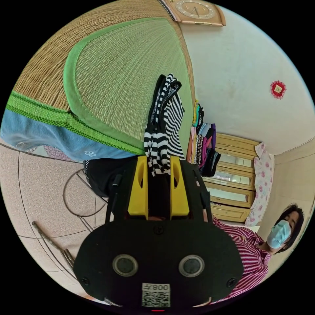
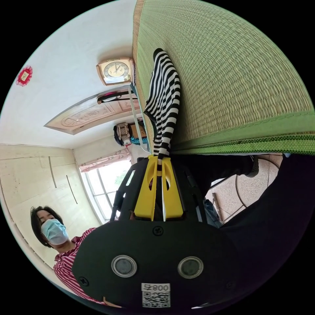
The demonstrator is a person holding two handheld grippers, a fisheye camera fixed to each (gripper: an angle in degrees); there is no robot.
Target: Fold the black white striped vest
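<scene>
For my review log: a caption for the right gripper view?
Right gripper pinches the striped vest above the woven mat.

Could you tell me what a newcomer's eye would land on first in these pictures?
The striped vest stands out first, bunched between the left gripper's yellow jaws and pinched thin in the right gripper. Behind it lies the green-edged straw mat. A clock hangs on the wall beside the mat.

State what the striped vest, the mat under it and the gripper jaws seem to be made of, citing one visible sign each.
Striped vest: soft knit fabric, likely cotton jersey; it drapes and bunches limply.
Mat: woven straw or rush, matte; fine parallel woven ribs, with green cloth edging.
Jaws of the left gripper and right gripper: probably hard yellow plastic; smooth moulded faces with a slight sheen.
</scene>
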